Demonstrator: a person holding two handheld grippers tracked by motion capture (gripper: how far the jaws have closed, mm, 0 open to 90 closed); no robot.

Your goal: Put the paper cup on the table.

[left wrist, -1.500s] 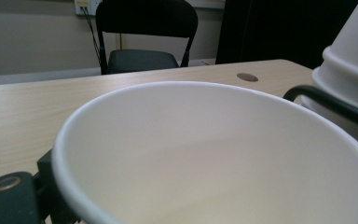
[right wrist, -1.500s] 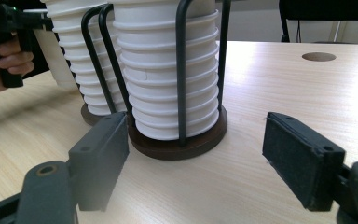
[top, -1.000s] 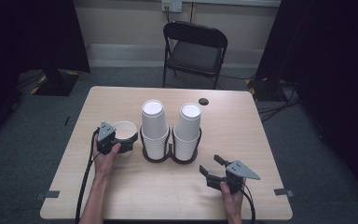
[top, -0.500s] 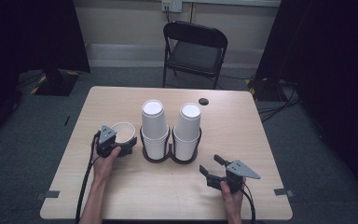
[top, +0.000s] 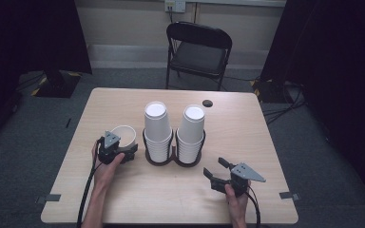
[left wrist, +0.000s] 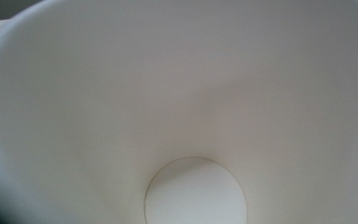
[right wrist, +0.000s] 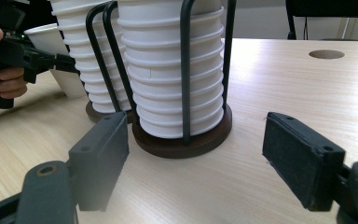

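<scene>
One upright paper cup (top: 123, 135) is standing just ahead of the left hand-held gripper (top: 123, 153), whose jaws have just been closing on its rim.

L jaws hidden behind cup (left wrist: 182, 107)

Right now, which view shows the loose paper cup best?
The high view: the whole cup stands upright left of the cup rack, at the left hand-held gripper. The left gripper view gives a blurred close-up of its inside; the right gripper view catches one edge.
</scene>
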